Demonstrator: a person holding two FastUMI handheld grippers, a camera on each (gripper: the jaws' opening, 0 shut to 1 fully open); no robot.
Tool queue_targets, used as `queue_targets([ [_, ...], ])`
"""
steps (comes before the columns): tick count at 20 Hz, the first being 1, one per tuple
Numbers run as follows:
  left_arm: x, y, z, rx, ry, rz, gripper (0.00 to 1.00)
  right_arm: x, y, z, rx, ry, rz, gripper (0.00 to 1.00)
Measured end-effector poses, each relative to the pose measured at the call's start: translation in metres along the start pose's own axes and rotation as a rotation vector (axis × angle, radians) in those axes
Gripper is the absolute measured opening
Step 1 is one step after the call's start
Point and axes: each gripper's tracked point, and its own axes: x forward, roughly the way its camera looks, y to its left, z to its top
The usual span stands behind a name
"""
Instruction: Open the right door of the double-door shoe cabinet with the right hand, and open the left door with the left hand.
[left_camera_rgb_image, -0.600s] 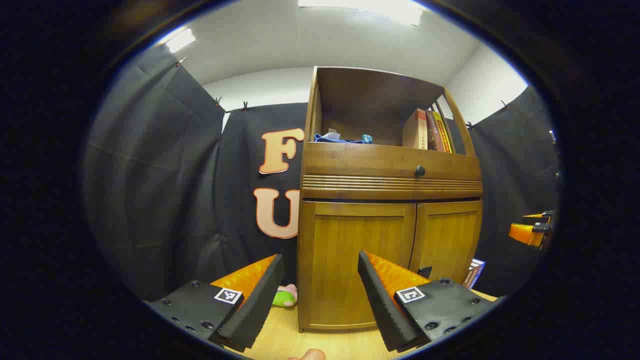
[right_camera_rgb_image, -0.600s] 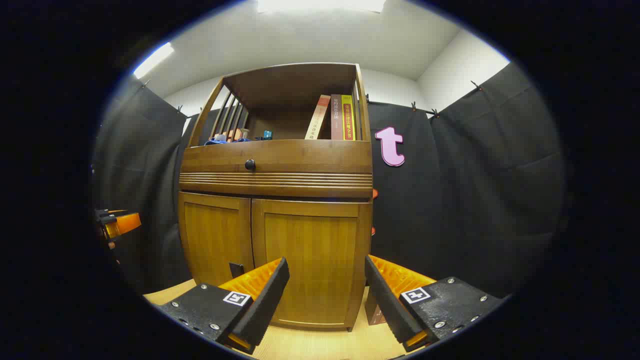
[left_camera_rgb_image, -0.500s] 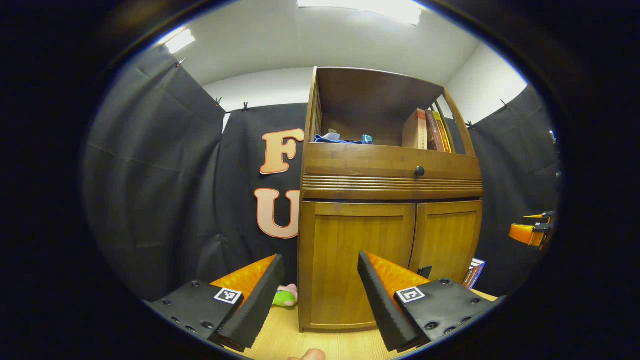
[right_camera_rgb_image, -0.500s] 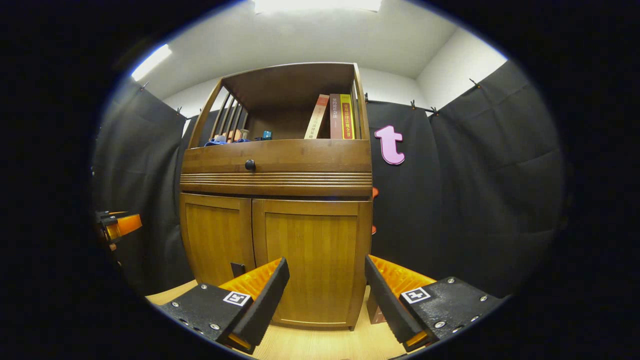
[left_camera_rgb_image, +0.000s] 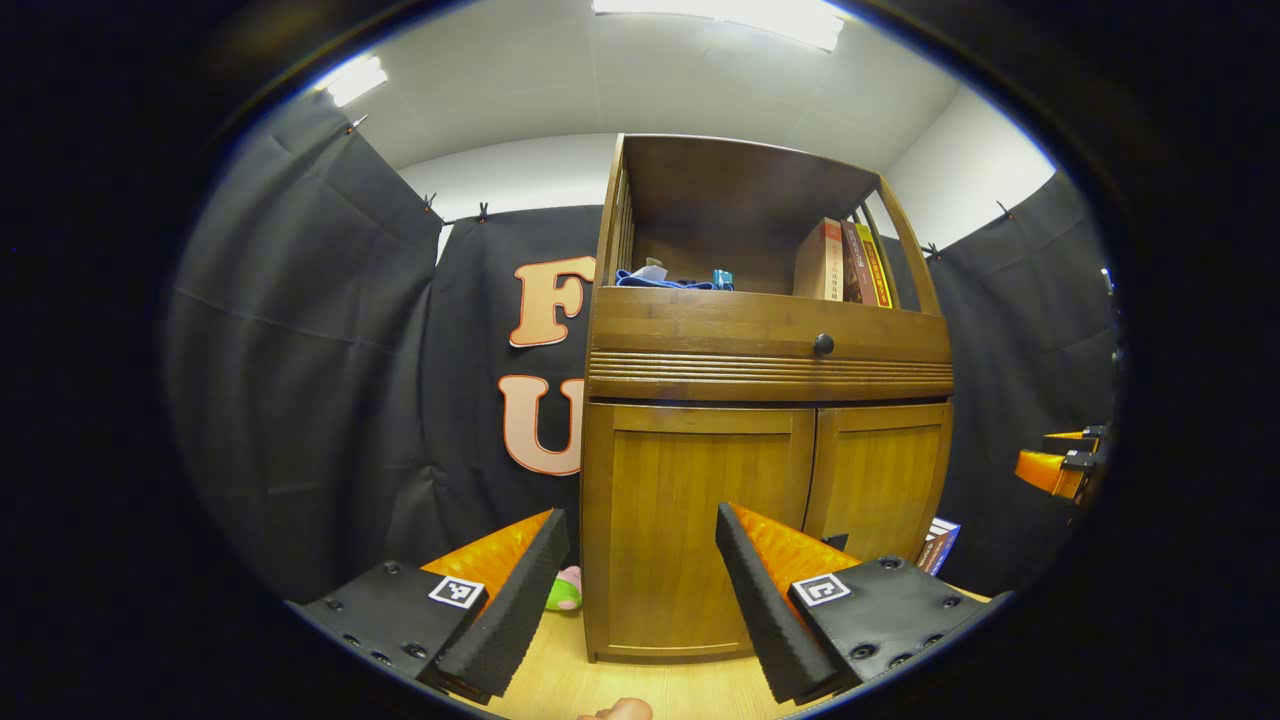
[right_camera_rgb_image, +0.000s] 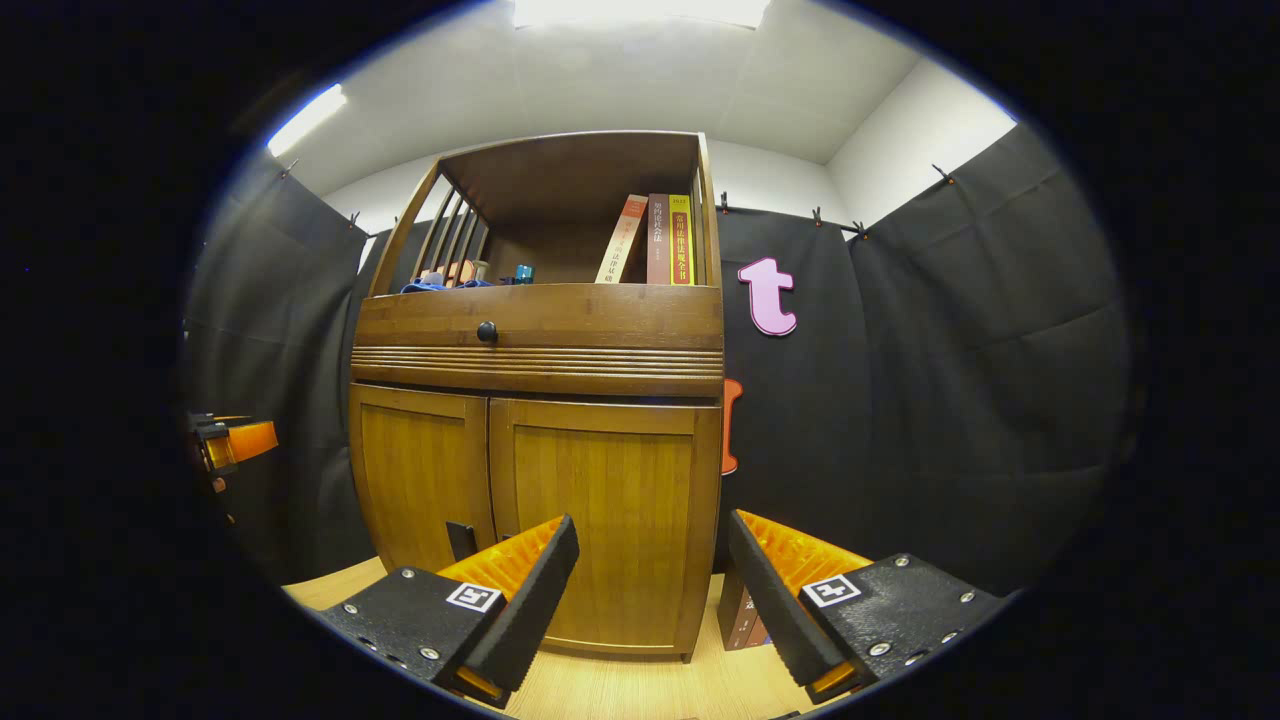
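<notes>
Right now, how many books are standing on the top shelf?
3, side by side at the shelf's right end: a leaning one on the left, a dark one in the middle, a yellow one against the side. More may hide behind the front board.

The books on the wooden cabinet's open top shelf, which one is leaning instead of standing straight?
In the right gripper view, the pale orange-spined book at the left end of the row leans against the dark brown book; that one and the yellow-spined book stand upright.
</notes>
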Motion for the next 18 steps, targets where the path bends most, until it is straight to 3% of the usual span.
queue_targets([
  [4, -0.003, -0.007, 0.003, -0.002, -0.005, -0.010, 0.94, -0.002, -0.006, 0.001, 0.020, -0.001, 0.005, 0.93],
  [5, -0.004, -0.009, 0.002, -0.004, -0.002, -0.015, 0.94, -0.003, -0.007, 0.000, 0.024, -0.001, 0.006, 0.85],
  [6, -0.004, -0.011, 0.002, -0.004, 0.003, -0.017, 0.98, -0.003, -0.006, -0.002, 0.028, 0.000, 0.011, 1.00],
  [7, -0.005, -0.012, 0.001, -0.003, 0.006, -0.016, 0.96, -0.003, -0.006, -0.003, 0.031, 0.002, 0.015, 0.93],
  [10, -0.007, -0.013, 0.002, 0.002, 0.007, -0.018, 0.94, -0.002, -0.004, -0.008, 0.031, 0.007, 0.020, 0.98],
  [12, -0.008, -0.013, 0.005, 0.007, 0.007, -0.022, 0.94, -0.001, -0.001, -0.012, 0.038, 0.014, 0.028, 0.94],
  [18, -0.014, -0.010, 0.000, 0.012, 0.013, -0.038, 0.94, 0.012, 0.021, -0.033, 0.063, 0.045, 0.050, 0.94],
])
